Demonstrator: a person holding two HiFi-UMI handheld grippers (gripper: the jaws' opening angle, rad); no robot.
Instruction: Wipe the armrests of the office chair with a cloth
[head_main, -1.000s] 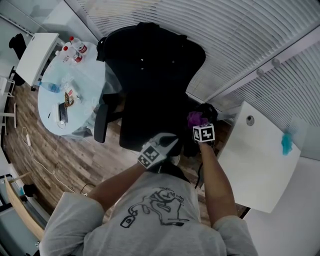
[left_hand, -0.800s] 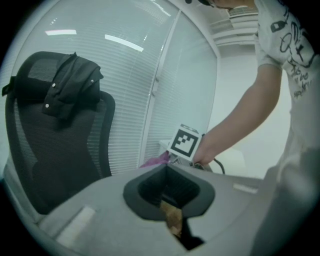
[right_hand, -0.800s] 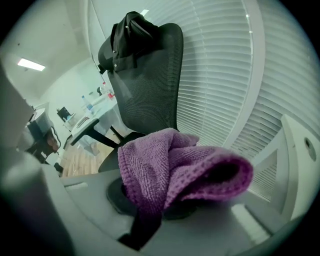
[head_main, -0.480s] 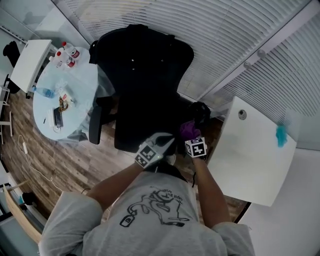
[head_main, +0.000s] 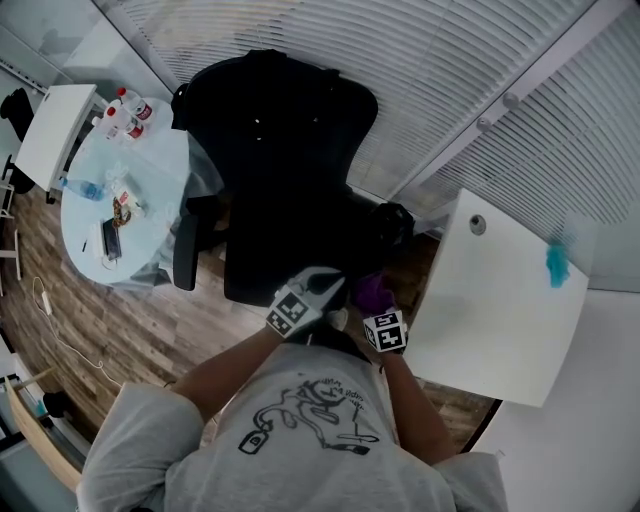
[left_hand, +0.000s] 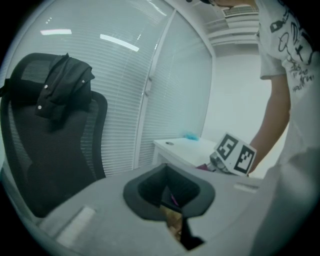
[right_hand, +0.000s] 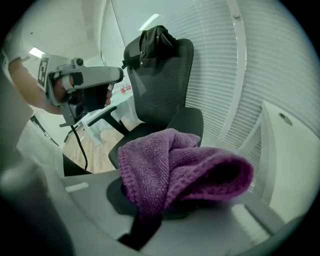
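The black office chair (head_main: 280, 160) stands in front of me with a dark jacket over its back, also seen in the left gripper view (left_hand: 50, 150) and the right gripper view (right_hand: 165, 75). Its armrests are at the left (head_main: 184, 250) and right (head_main: 393, 222). My right gripper (head_main: 373, 302) is shut on a bunched purple cloth (head_main: 371, 290) (right_hand: 175, 170), held close to my body, short of the right armrest. My left gripper (head_main: 335, 287) hovers beside it over the seat's front edge, jaws together with nothing between them.
A white desk (head_main: 500, 310) stands at my right with a small teal object (head_main: 555, 262) on it. A round glass table (head_main: 150, 215) with bottles and a phone is left of the chair. Slatted blinds run behind the chair. The floor is wood.
My right gripper with the purple cloth has pulled back from the right armrest toward my body. The left gripper has barely moved.
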